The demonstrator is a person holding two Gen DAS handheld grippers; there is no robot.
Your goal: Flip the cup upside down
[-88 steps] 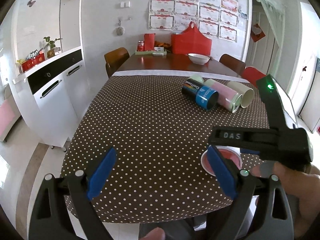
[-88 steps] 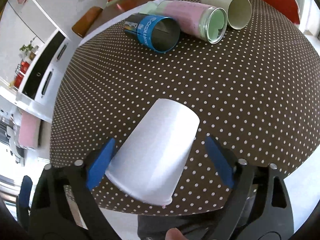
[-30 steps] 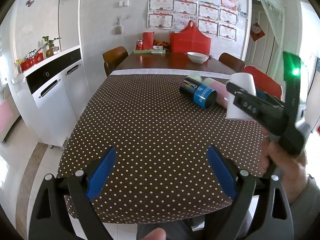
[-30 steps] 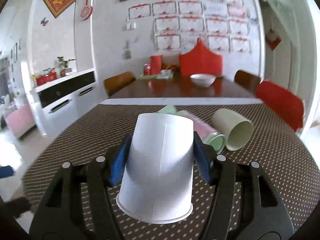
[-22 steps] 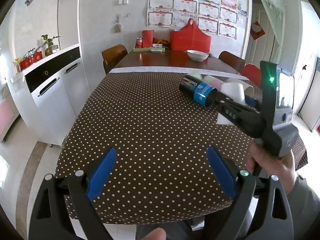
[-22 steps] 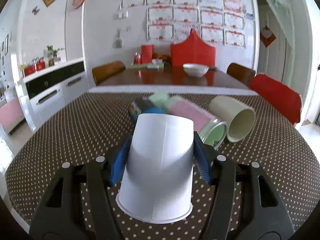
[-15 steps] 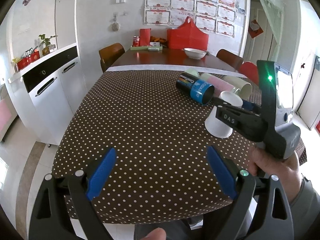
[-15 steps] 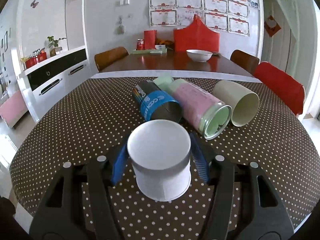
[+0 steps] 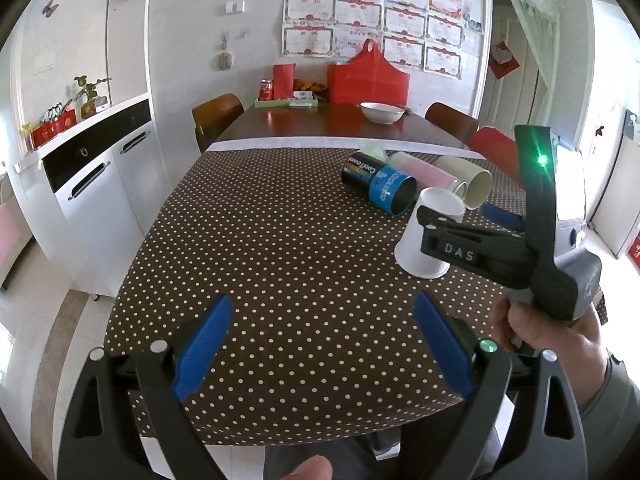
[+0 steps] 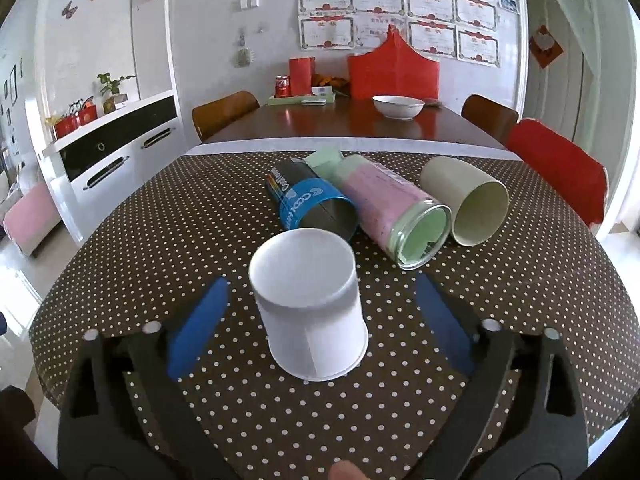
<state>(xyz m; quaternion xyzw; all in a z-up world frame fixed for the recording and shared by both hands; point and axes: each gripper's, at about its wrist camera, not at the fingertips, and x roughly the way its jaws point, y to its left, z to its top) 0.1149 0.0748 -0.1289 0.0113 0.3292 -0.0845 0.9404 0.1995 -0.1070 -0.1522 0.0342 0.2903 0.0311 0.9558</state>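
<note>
Dotted table (image 10: 168,216), upturned cup (image 10: 312,312), four tumblers (image 10: 394,216)

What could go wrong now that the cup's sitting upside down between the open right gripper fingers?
The white cup stands mouth-down between the open right gripper pads; pulling back crookedly could clip it and tip it over. The blue can lies on its side right behind the cup, so a forward nudge might knock them together and set it rolling.
</note>
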